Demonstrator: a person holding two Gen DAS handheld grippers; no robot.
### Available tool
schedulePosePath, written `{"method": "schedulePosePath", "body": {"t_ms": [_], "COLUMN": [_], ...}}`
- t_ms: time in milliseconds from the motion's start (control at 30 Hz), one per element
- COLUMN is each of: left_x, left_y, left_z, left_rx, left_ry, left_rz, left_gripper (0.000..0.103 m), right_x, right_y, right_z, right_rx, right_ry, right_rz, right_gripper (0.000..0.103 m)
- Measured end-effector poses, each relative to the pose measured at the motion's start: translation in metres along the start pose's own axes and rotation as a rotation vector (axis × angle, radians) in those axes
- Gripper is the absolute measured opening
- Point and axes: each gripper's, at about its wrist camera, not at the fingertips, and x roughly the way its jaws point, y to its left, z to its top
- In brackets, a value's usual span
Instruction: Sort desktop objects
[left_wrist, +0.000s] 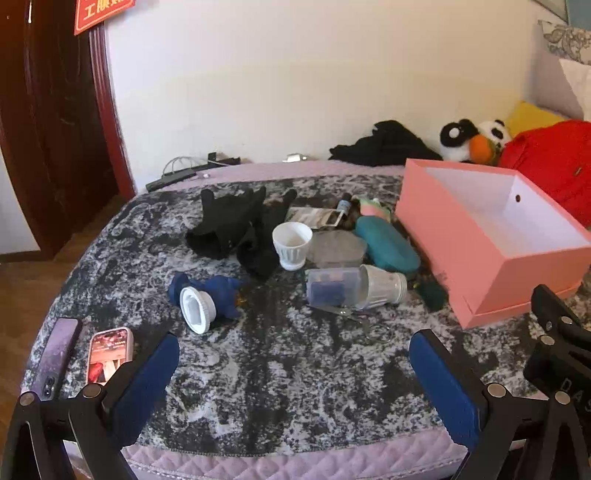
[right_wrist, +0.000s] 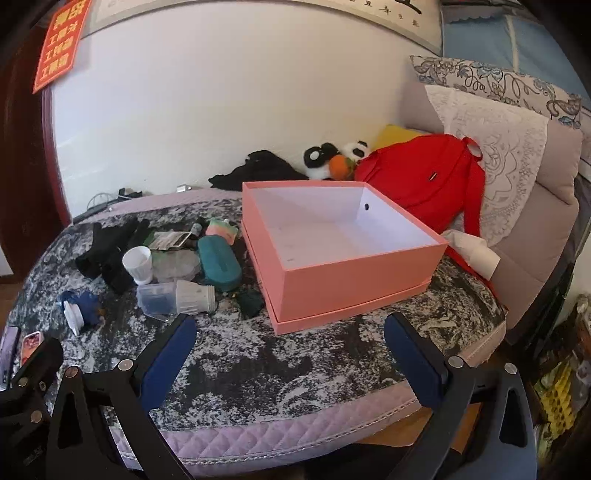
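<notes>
A pile of small objects lies on the grey mottled bed cover (left_wrist: 288, 369): black gloves (left_wrist: 229, 225), a white ribbed cup (left_wrist: 291, 243), a teal case (left_wrist: 386, 243), a clear plastic box (left_wrist: 334, 286), a clear jar on its side (left_wrist: 382, 286), a blue cloth with a white lid (left_wrist: 207, 299). An empty pink box (right_wrist: 343, 243) stands to the right of the pile (left_wrist: 491, 236). My left gripper (left_wrist: 293, 354) is open and empty, near the front edge. My right gripper (right_wrist: 290, 343) is open and empty, in front of the pink box.
Two phones (left_wrist: 109, 354) lie at the front left of the cover. A red bag (right_wrist: 421, 184), a panda plush (right_wrist: 332, 158), black clothing (right_wrist: 258, 170) and pillows (right_wrist: 509, 147) lie behind the box. A dark door (left_wrist: 48, 122) stands at left.
</notes>
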Motion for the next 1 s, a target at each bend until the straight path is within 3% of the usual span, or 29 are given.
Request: {"method": "schedulePosePath", "body": {"t_ms": [200, 333, 1000], "left_x": [0.001, 0.0, 0.003], "left_y": [0.007, -0.002, -0.01], "left_z": [0.002, 0.002, 0.001], "left_rx": [-0.018, 0.019, 0.017], "left_ry": [0.019, 0.033, 0.031], "left_rz": [-0.037, -0.028, -0.04], "left_gripper": [0.103, 0.103, 0.103], "right_x": [0.001, 0.002, 0.004], "right_y": [-0.002, -0.002, -0.011], "right_z": [-0.005, 0.0, 0.001], "right_rx": [0.007, -0.01, -0.001], "right_ry": [0.002, 0.033, 0.034], "right_rz": [0.002, -0.013, -0.046], "right_gripper": [0.103, 0.103, 0.103]}}
